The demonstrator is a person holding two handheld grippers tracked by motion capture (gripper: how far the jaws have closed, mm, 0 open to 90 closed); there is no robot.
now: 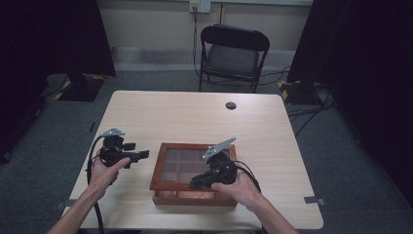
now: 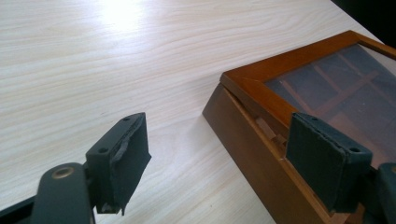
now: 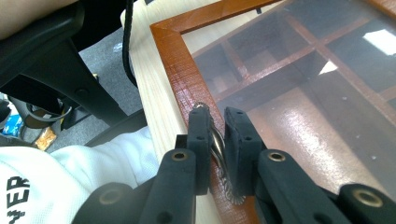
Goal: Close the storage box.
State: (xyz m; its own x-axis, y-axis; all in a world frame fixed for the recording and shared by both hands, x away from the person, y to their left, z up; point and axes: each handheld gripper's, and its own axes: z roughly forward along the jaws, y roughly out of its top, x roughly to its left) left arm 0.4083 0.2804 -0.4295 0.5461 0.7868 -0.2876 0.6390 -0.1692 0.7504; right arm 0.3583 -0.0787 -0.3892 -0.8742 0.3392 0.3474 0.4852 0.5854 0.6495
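Observation:
A brown wooden box [image 1: 192,146] with a glass lid over several compartments sits on the near middle of the table. My right gripper [image 1: 196,182] is over its front edge, shut on a small ridged metal clasp [image 3: 229,189] on the lid's front frame [image 3: 177,60]. The lid [image 2: 261,93] stands slightly off the base at the near corner. My left gripper [image 1: 142,156] hovers just left of the box, its jaws open around bare table beside the box's side wall [image 2: 243,140]; one of its pads [image 2: 322,158] is in front of that wall.
The light wooden table [image 1: 195,112] has a round cable hole [image 1: 231,105] at the back. A black folding chair [image 1: 234,53] stands beyond the far edge. Cables trail from both grippers. A person's white clothing [image 3: 70,172] lies near the table's front edge.

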